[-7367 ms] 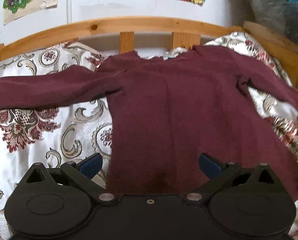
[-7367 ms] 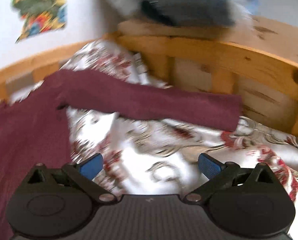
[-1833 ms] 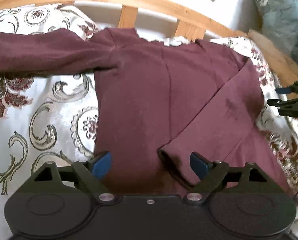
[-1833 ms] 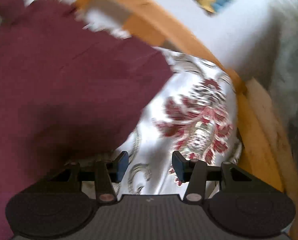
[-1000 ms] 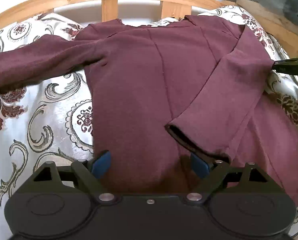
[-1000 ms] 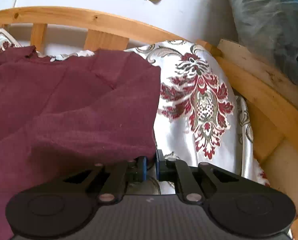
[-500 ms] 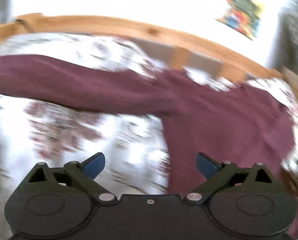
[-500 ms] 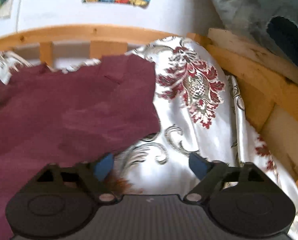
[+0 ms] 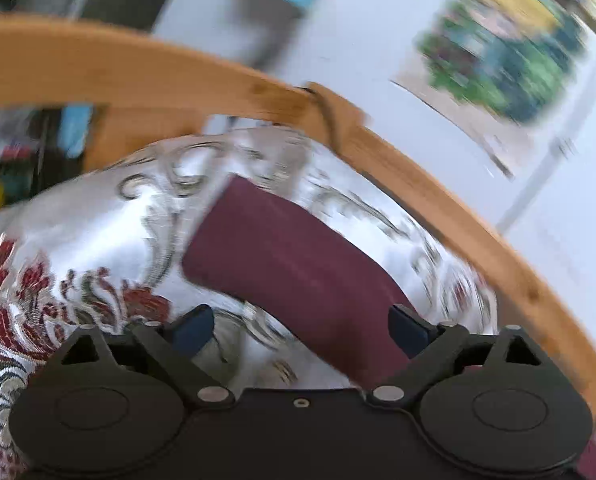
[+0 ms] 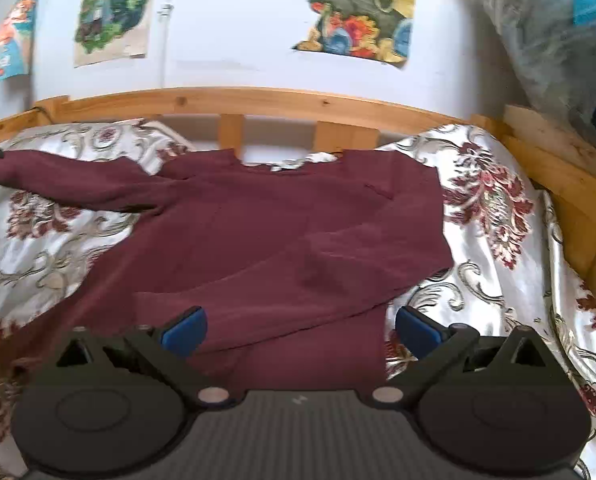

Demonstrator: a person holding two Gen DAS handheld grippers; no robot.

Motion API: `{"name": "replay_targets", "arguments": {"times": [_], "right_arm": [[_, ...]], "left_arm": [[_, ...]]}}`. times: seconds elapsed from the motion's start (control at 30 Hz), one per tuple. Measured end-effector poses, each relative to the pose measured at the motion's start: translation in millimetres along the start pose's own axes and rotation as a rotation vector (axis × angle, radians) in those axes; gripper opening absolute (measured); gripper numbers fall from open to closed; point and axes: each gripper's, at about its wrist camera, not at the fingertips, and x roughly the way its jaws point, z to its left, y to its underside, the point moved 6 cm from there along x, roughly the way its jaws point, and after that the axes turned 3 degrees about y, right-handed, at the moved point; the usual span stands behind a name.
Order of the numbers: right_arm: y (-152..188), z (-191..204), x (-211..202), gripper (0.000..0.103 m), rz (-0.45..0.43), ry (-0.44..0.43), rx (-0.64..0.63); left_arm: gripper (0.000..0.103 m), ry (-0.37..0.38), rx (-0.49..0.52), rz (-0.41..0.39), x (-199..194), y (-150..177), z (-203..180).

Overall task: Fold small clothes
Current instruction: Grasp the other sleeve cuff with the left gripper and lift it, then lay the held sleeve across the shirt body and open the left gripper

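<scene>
Wooden bed frame (image 10: 258,100) curves along the far side of the bedspread (image 10: 494,216), with slats below its top rail and a white wall with cartoon posters (image 10: 354,8) behind it. At the right a second wooden board (image 10: 558,168) closes that edge, and a grey bundle (image 10: 558,32) sits above it. Patterned cream and red bedspread shows on both sides of the maroon long-sleeved top (image 10: 266,232), with wider bare fabric at the right.

The top lies flat, neckline toward the frame. Its right sleeve is folded diagonally across the body, with the cuff low and to the left. The left sleeve (image 9: 298,264) stretches straight out toward the left edge, its cuff end squared off near the corner of the frame.

The right gripper (image 10: 300,330) hovers over the hem with its jaws spread wide, grasping nothing. The left gripper (image 9: 300,326), in a motion-blurred view, is also spread wide and empty, with the outstretched sleeve running between its fingers toward the cuff.
</scene>
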Motion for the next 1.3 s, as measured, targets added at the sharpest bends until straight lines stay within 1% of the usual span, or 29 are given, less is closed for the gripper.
{"name": "replay_targets", "arguments": {"times": [0.03,0.1,0.13,0.2,0.23,0.3,0.33,0.4,0.47,0.57,0.67,0.73,0.8,0.9,0.97,1.0,1.1,1.23,1.3], "right_arm": [[0,3,-3,0.103,-0.001,-0.010,-0.005],[1,8,-8,0.103,-0.001,-0.019,-0.017],[2,9,-10,0.103,0.003,-0.023,-0.020],[4,11,-12,0.103,0.011,-0.035,-0.027],[6,12,-12,0.103,0.017,-0.036,-0.033],[9,14,-12,0.103,0.024,-0.033,-0.052],[11,15,-13,0.103,0.023,-0.030,-0.060],[12,16,-13,0.103,0.023,-0.025,-0.069],[13,17,-13,0.103,0.019,-0.029,-0.063],[13,17,-11,0.103,0.005,-0.034,-0.056],[13,15,-8,0.103,0.002,-0.051,-0.041],[12,12,-7,0.103,-0.004,-0.056,-0.035],[12,10,-8,0.103,-0.010,-0.062,-0.026],[10,4,-11,0.103,-0.024,-0.059,-0.008],[10,1,-14,0.103,-0.030,-0.056,0.002],[10,-2,-15,0.103,-0.032,-0.055,0.006],[13,-8,-18,0.103,-0.035,-0.050,0.017],[18,-18,-23,0.103,-0.034,-0.035,0.029],[21,-25,-24,0.103,-0.030,-0.025,0.039]], "left_arm": [[0.088,-0.011,-0.057,0.000,6,-4,9],[0.077,-0.031,-0.148,-0.012,12,-10,26],[0.074,-0.038,-0.177,-0.025,15,-12,32],[0.063,-0.051,-0.197,-0.051,17,-17,36],[0.058,-0.063,-0.190,-0.055,17,-18,35],[0.038,-0.087,-0.176,-0.073,17,-18,32],[0.034,-0.086,-0.173,-0.087,16,-18,30],[0.015,-0.086,-0.142,-0.120,11,-18,21],[0.008,-0.094,-0.088,-0.165,3,-20,13],[0.006,-0.075,0.004,-0.223,-9,-25,-10],[0.006,-0.006,0.130,-0.297,-26,-34,-43],[0.006,0.053,0.195,-0.338,-37,-38,-66],[0.006,0.137,0.226,-0.352,-45,-40,-89],[0.005,0.272,0.278,-0.351,-56,-35,-131],[0.005,0.358,0.319,-0.343,-58,-30,-160],[0.005,0.416,0.347,-0.338,-62,-25,-176],[0.005,0.558,0.436,-0.320,-74,-6,-219],[0.005,0.746,0.560,-0.240,-95,36,-269],[0.005,0.834,0.610,-0.171,-106,66,-290]]}}
